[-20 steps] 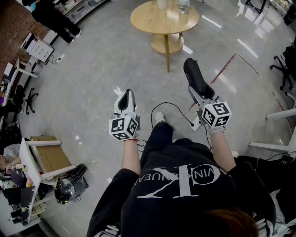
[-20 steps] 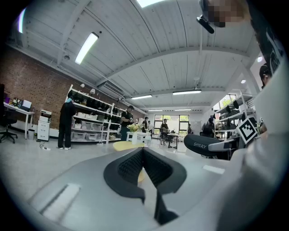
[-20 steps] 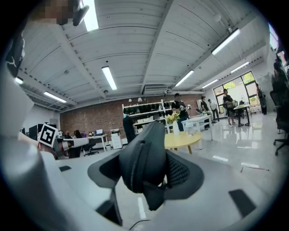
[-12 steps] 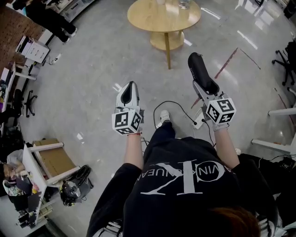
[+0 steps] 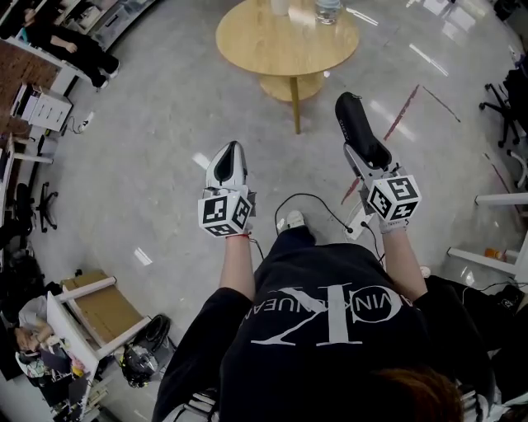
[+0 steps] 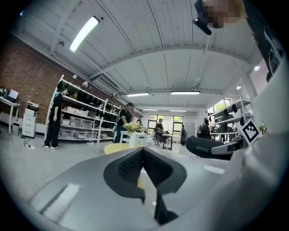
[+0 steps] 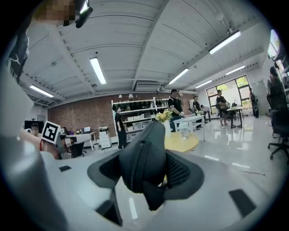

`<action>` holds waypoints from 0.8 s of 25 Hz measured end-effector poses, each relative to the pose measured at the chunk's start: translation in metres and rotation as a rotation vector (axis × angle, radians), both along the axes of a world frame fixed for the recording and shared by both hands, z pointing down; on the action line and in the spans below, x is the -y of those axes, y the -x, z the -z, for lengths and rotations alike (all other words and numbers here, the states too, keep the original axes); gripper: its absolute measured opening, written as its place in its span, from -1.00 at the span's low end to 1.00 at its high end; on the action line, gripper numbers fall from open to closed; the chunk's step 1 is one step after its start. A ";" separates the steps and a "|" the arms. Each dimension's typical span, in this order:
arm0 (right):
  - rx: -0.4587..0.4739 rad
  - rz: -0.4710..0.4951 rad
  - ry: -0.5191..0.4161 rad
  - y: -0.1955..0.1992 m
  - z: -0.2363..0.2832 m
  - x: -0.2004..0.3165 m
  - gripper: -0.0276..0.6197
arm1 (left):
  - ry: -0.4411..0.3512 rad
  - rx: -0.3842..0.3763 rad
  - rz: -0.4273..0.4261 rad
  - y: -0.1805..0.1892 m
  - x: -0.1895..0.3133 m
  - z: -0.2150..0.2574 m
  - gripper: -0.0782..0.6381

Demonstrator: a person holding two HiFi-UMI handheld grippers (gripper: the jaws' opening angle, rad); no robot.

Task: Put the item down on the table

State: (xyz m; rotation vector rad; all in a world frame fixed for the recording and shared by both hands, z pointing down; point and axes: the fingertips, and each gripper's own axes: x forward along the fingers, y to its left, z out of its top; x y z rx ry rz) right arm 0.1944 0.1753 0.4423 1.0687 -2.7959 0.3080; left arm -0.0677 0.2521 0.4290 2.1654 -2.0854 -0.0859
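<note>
A black zippered case [image 5: 352, 119] sticks forward out of my right gripper [image 5: 365, 155], whose jaws are shut on its rear half. In the right gripper view the case [image 7: 143, 160] fills the space between the pads. It also shows in the left gripper view as a dark case [image 6: 204, 146] off to the right. My left gripper [image 5: 229, 158] is held level beside it, with the pads [image 6: 135, 164] closed together and nothing between them. The round wooden table [image 5: 276, 41] stands ahead on the floor, beyond both grippers and apart from them.
A vase and a glass jar [image 5: 327, 10] stand on the table's far side. A cable and power strip [image 5: 356, 221] lie on the floor by my foot. People stand near shelves [image 6: 81, 122] at the left. Office chairs [image 5: 505, 91] are at the right, and a cart with cardboard [image 5: 91, 309] at lower left.
Both grippers have been carried forward a little toward the round table, which now looks nearer. The case stays gripped in the right one, and the left stays shut.
</note>
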 end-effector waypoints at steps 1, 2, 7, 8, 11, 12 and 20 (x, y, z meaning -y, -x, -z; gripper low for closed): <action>0.003 -0.007 0.003 0.005 0.000 0.006 -0.09 | 0.001 -0.005 -0.005 0.007 0.009 -0.001 -0.75; 0.009 -0.015 0.008 0.010 0.000 0.013 -0.09 | 0.001 -0.009 -0.011 0.013 0.017 -0.002 -0.75; 0.034 -0.046 0.019 0.033 -0.002 0.039 -0.09 | -0.008 -0.020 -0.038 0.037 0.046 -0.006 -0.75; 0.039 -0.045 0.018 0.039 -0.001 0.042 -0.09 | -0.008 -0.024 -0.038 0.042 0.050 -0.007 -0.75; 0.043 -0.040 0.016 0.050 0.000 0.047 -0.09 | -0.004 -0.039 -0.044 0.050 0.057 -0.012 -0.75; 0.041 -0.040 0.017 0.052 0.000 0.050 -0.09 | -0.001 -0.043 -0.047 0.051 0.059 -0.014 -0.75; 0.030 -0.050 0.040 0.060 -0.005 0.081 -0.09 | 0.022 -0.051 -0.042 0.062 0.077 -0.027 -0.75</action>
